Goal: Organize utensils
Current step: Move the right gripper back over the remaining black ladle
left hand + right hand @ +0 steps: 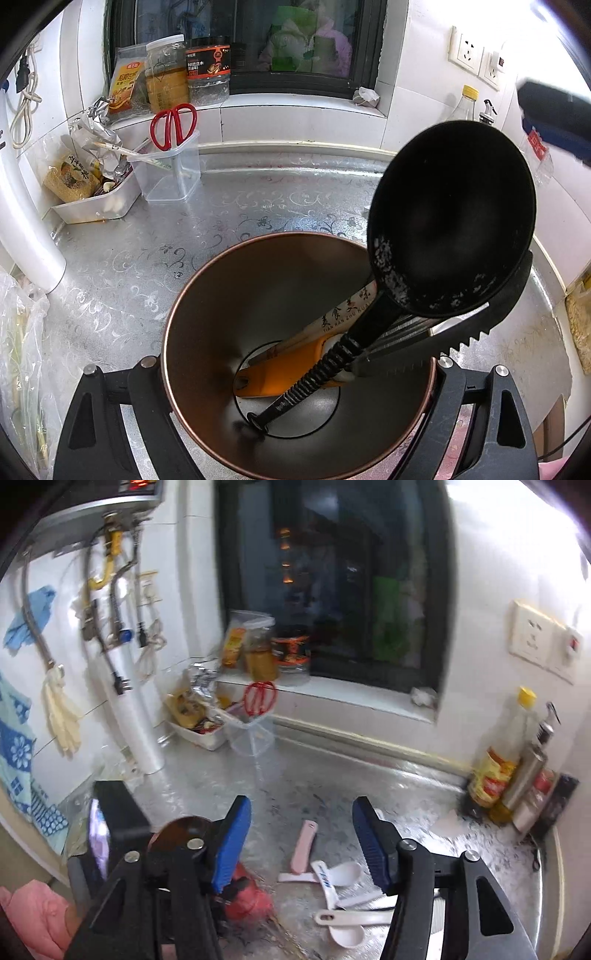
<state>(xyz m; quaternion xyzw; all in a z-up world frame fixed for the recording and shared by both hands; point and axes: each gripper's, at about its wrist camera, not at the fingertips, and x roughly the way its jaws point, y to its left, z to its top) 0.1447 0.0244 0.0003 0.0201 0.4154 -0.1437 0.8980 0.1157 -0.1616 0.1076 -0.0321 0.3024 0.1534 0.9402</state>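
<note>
Holding copper cup (207,295) (black ladle (450,221) inside), left gripper (295,373).

One ladle (450,218), one red scissors (173,125), two white spoons (341,873), one pink peeler (303,849).

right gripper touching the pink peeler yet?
Apart. The right wrist view shows the right gripper open, with the pink peeler lying on the counter beyond its blue pads, clear of both.
</note>
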